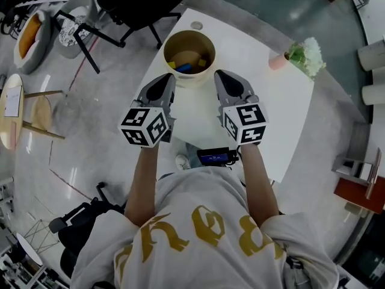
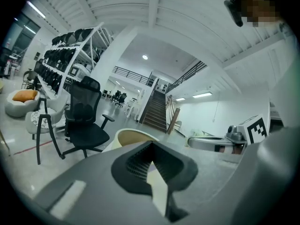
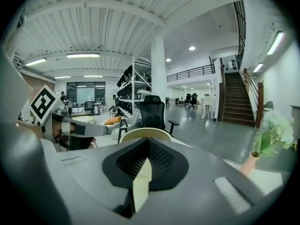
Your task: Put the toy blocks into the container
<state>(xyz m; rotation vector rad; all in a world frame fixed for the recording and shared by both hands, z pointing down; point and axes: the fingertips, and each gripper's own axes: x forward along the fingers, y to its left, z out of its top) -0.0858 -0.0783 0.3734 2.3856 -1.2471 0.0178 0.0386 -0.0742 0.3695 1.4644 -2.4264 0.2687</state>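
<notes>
A round cream container (image 1: pixel 189 52) stands at the far end of the white table (image 1: pixel 283 119). Inside it lie yellow blocks (image 1: pixel 187 58) and a blue block (image 1: pixel 184 68). My left gripper (image 1: pixel 169 78) hovers just short of the container's near left rim, and my right gripper (image 1: pixel 221 74) just short of its near right rim. Both point toward the container with jaws together and nothing between them. In the left gripper view the container's rim (image 2: pixel 131 135) shows just beyond the shut left gripper (image 2: pixel 151 143). The right gripper view shows the rim (image 3: pixel 146 131) past the shut right gripper (image 3: pixel 148 139).
A plant in a pink pot (image 1: pixel 299 56) stands at the table's far right corner. A dark phone-like device (image 1: pixel 215 156) lies at the near table edge by the person's chest. A black office chair (image 1: pixel 135 5) stands beyond the table's left side, and a wooden stool (image 1: pixel 37 110) stands further left.
</notes>
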